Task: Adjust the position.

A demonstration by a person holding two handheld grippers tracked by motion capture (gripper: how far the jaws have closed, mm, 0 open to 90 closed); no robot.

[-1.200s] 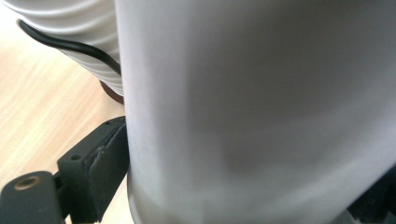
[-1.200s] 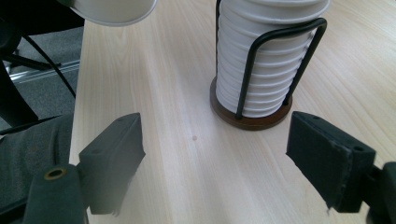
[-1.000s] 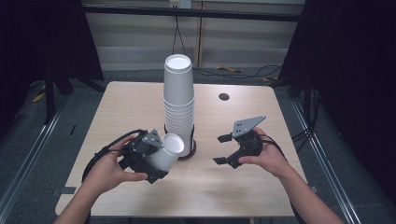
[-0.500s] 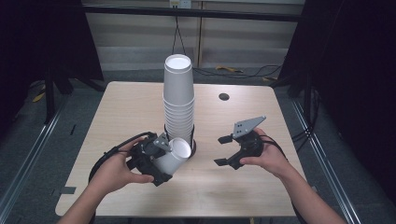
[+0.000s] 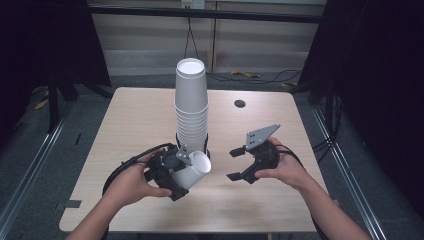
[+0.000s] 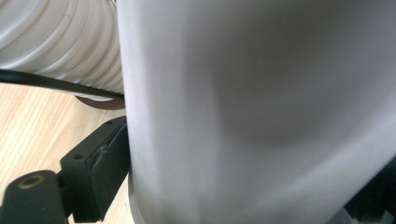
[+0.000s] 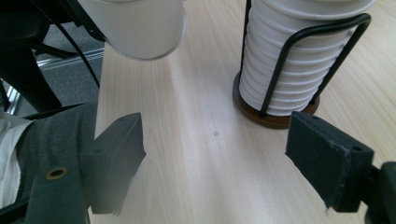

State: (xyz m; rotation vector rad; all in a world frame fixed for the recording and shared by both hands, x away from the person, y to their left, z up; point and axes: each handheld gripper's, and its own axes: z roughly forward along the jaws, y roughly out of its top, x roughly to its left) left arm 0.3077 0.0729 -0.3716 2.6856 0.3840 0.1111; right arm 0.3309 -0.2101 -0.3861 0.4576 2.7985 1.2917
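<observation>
A tall stack of white paper cups (image 5: 191,105) stands upside down in a black wire holder with a brown base (image 7: 275,119) at mid-table. My left gripper (image 5: 182,175) is shut on a single white cup (image 5: 199,166), which lies tilted with its mouth facing up and right, just in front of the stack. In the left gripper view that cup (image 6: 257,112) sits between the jaws, with the stack (image 6: 60,46) behind it. My right gripper (image 5: 235,164) rests to the right of the stack, open, with nothing but bare table between its fingers (image 7: 114,158).
The light wooden table (image 5: 140,115) has a small dark hole (image 5: 239,103) at the back right. Black cables trail from both grippers. Dark floor and metal rails lie beyond the table edges.
My left gripper has carried the cup to the right, closer to the base of the stack. The right gripper has stayed put.
</observation>
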